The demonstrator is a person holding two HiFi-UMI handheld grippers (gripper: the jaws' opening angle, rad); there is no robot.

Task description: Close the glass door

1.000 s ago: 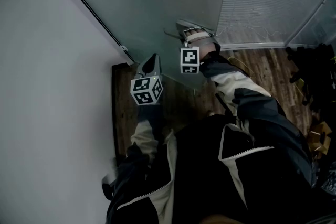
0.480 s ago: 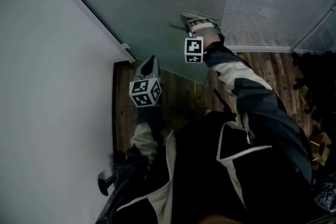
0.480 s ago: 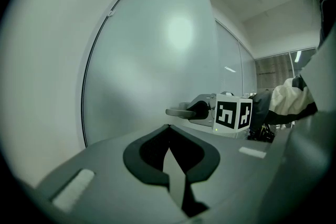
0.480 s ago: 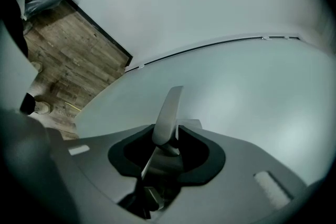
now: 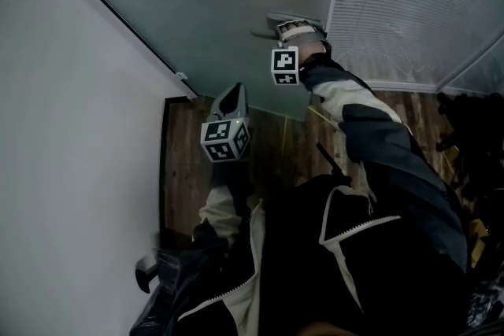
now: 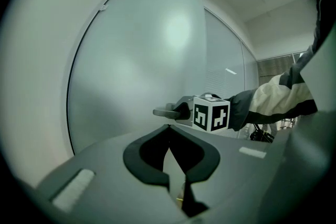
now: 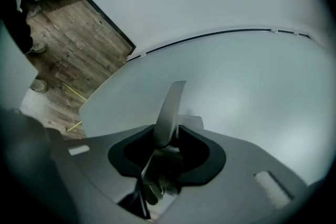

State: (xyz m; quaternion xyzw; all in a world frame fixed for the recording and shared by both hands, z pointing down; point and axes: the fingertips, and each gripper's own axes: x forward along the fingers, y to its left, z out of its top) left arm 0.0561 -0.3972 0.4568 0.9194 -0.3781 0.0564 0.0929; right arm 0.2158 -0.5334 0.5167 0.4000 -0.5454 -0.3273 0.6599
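The frosted glass door (image 5: pixel 213 4) fills the top of the head view, and its metal lever handle (image 5: pixel 266 32) sticks out to the left. My right gripper (image 5: pixel 288 27) is shut on that handle; in the right gripper view the lever (image 7: pixel 170 107) stands clamped between the dark pads of the gripper (image 7: pixel 168 136). My left gripper (image 5: pixel 234 94) hangs lower, pointing at the glass near the door's bottom edge, apart from it. In the left gripper view its jaws (image 6: pixel 168 128) are shut with nothing between them, and the handle (image 6: pixel 165 111) shows ahead.
A white wall (image 5: pixel 71 169) runs down the left, meeting the door along a dark frame line. Wooden floor (image 5: pixel 189 161) lies below. A glass panel with blinds (image 5: pixel 409 4) stands right of the door. Dark clutter (image 5: pixel 472 138) sits at the far right.
Both grippers have moved forward toward the glass. The right one carried the handle with it, and the door's lower edge now covers more of the wooden floor.
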